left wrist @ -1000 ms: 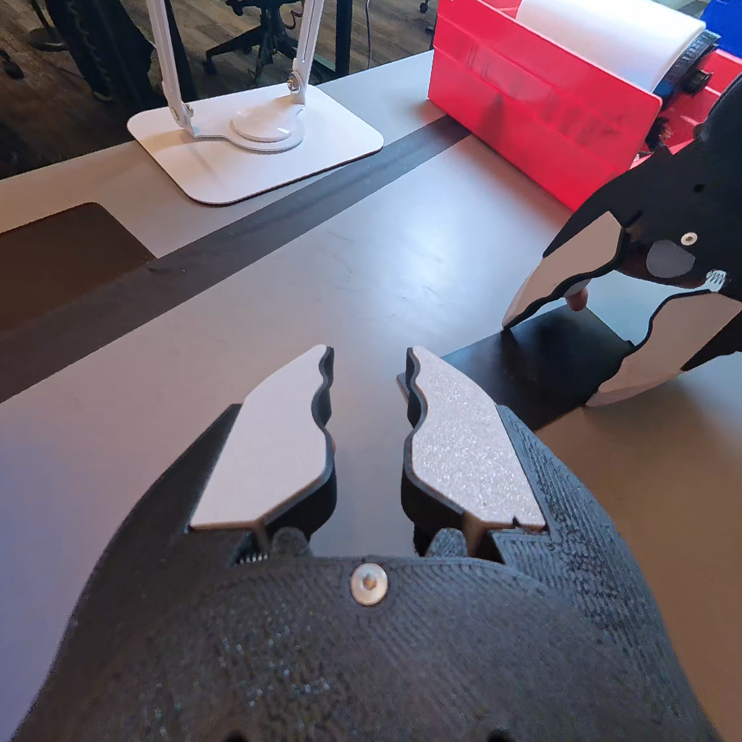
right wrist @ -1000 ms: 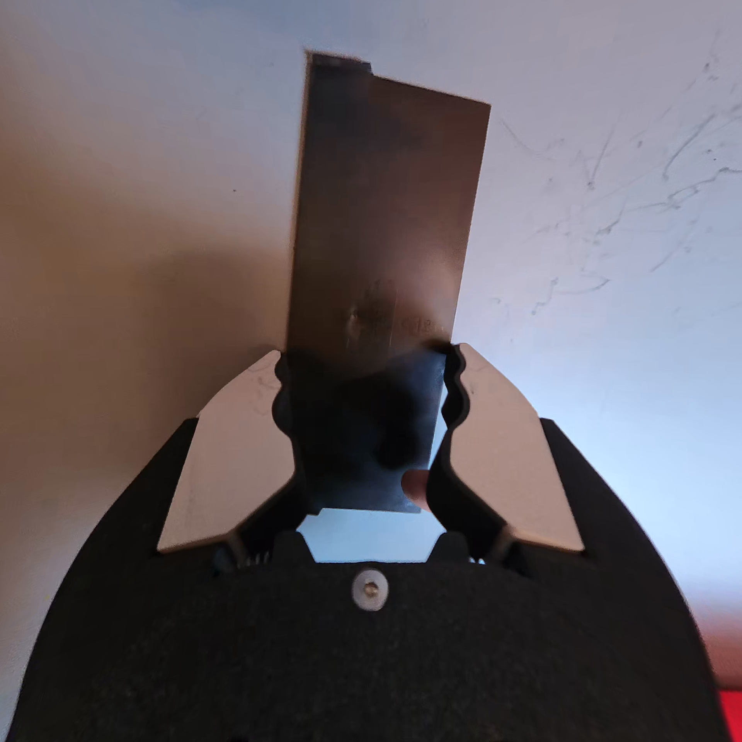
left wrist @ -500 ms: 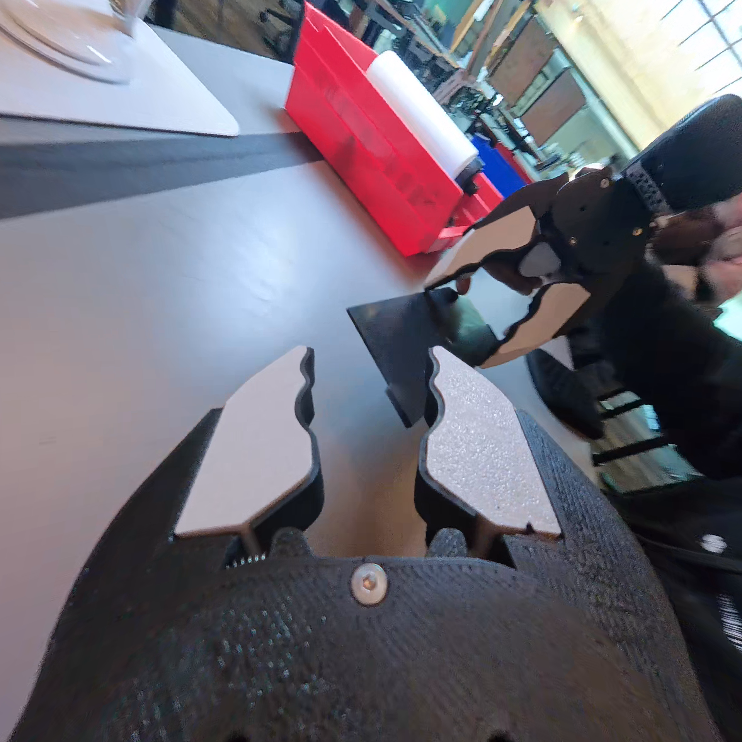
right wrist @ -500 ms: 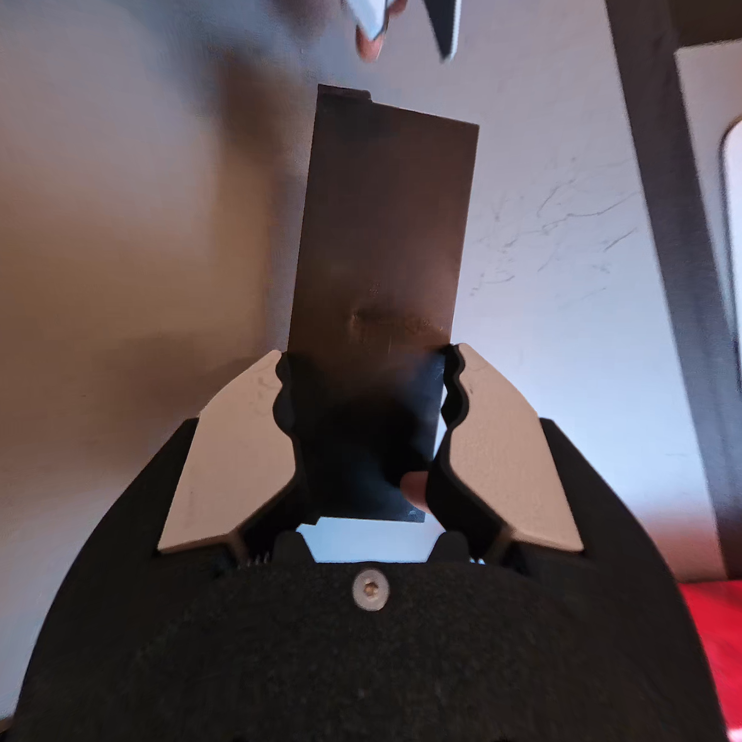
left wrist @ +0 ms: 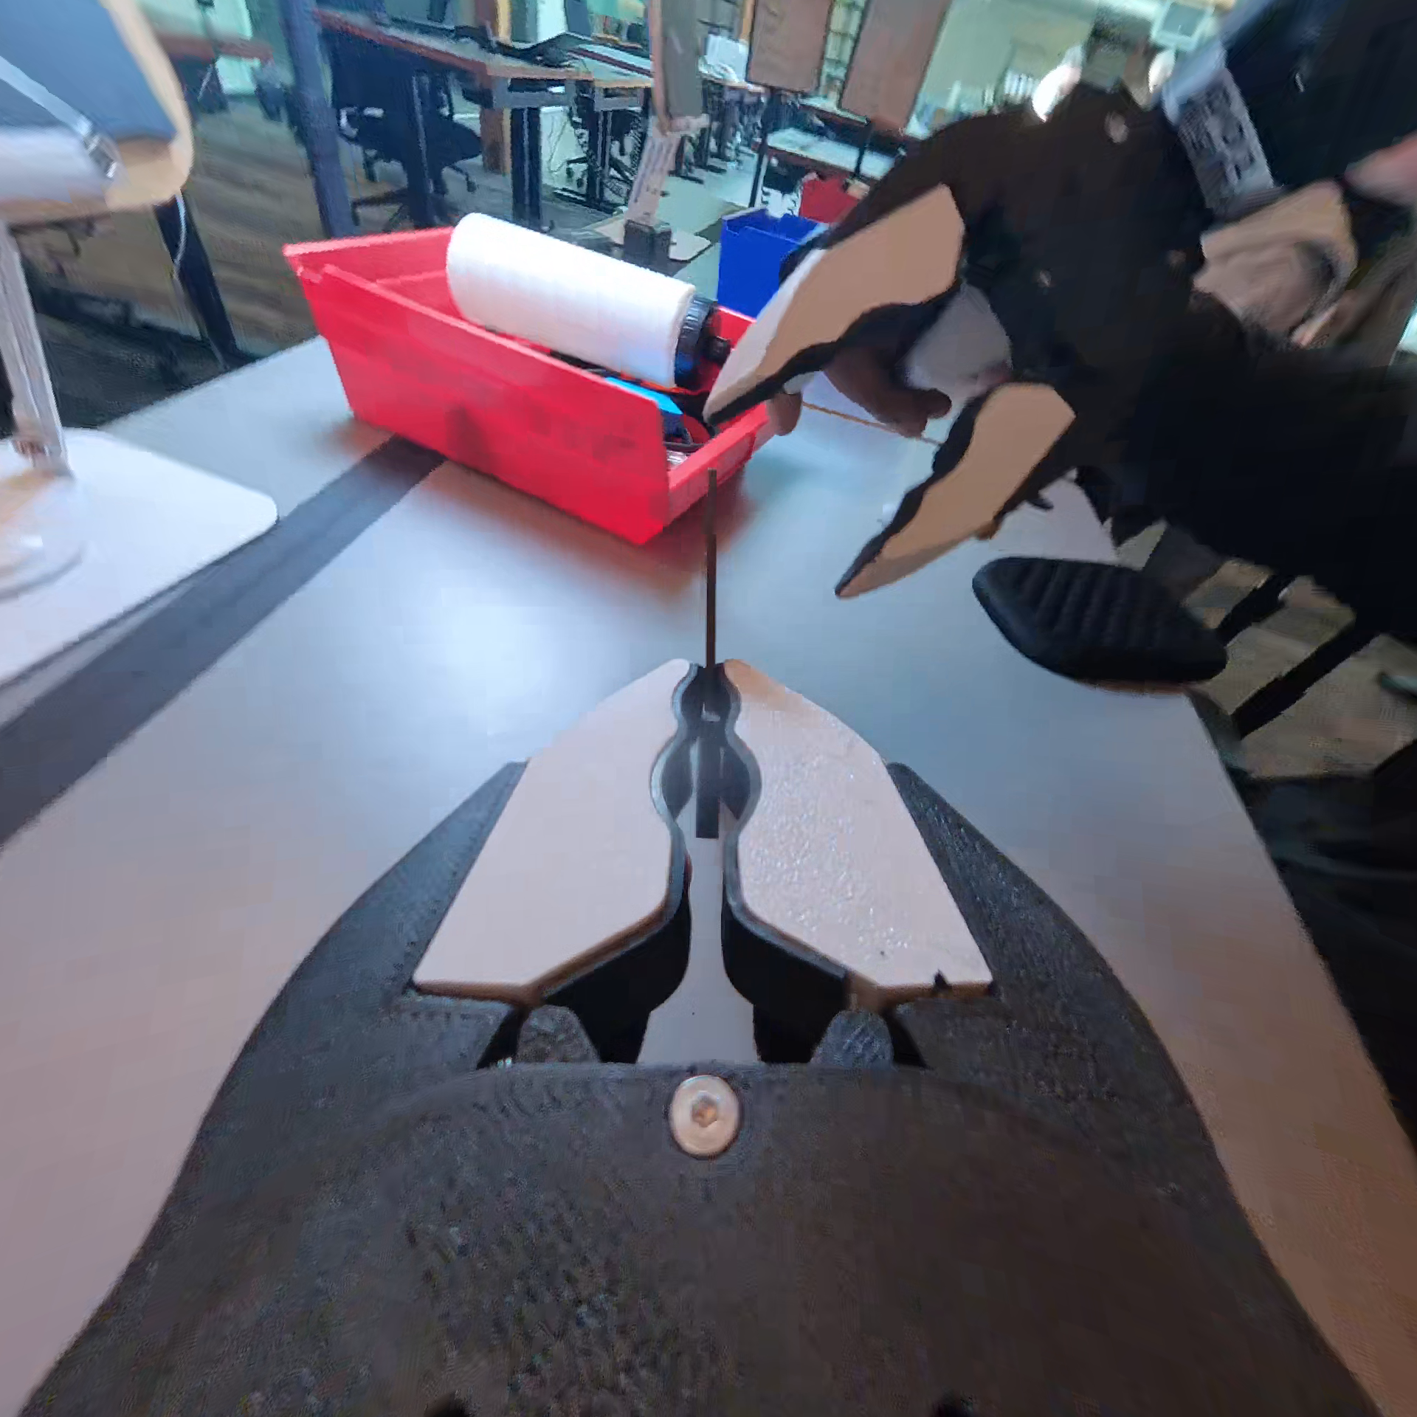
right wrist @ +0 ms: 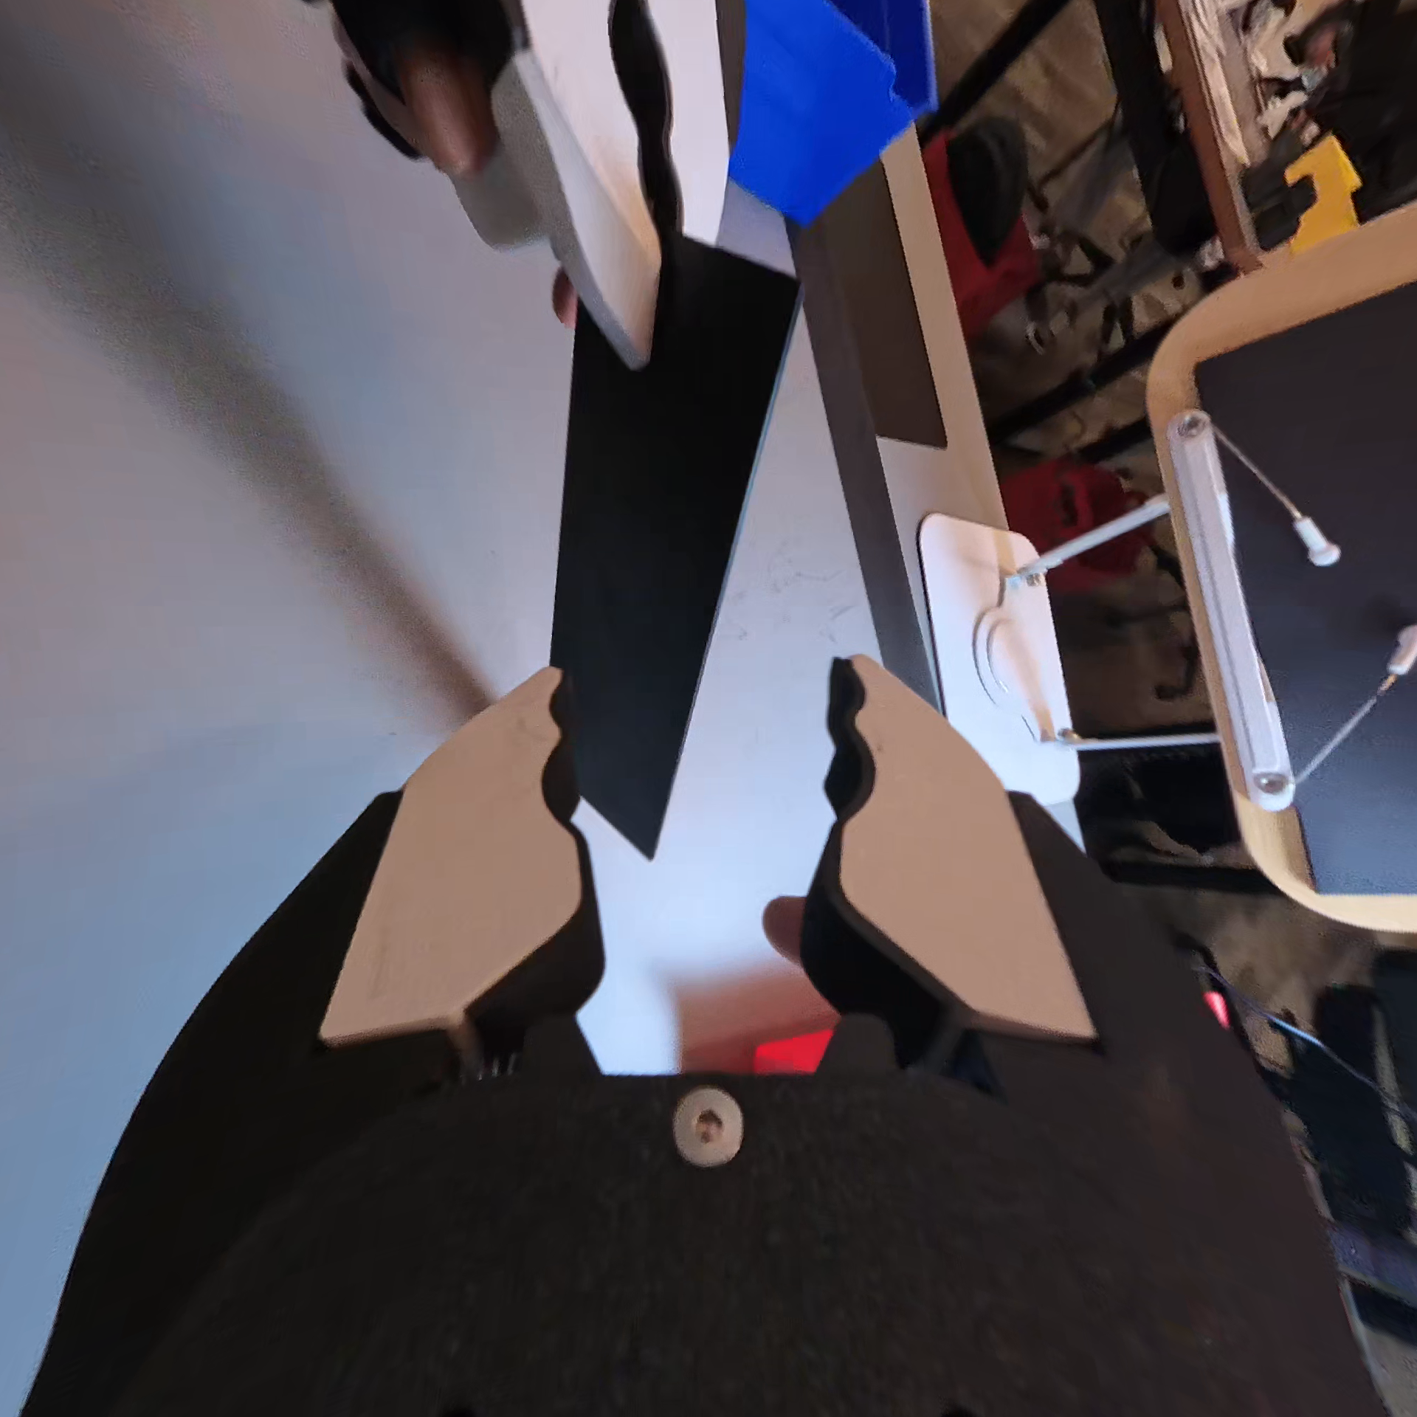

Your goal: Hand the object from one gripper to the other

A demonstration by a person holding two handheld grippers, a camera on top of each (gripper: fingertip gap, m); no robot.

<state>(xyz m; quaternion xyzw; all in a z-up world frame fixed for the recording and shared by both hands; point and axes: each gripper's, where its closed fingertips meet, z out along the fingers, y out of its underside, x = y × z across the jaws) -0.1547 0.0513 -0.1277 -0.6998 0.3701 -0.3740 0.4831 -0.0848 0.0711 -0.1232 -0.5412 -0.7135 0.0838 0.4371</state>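
Two black two-finger grippers with pale finger plates were present: the left gripper (left wrist: 710, 675) and the right gripper (right wrist: 696, 717). One thin flat black rectangular plate (right wrist: 659, 537) was counted. One red plastic bin (left wrist: 491, 391) held one white roll (left wrist: 567, 295). One blue plastic bin (left wrist: 759, 249) and one white lamp base (left wrist: 115, 529) stood on one grey table (left wrist: 460, 652).
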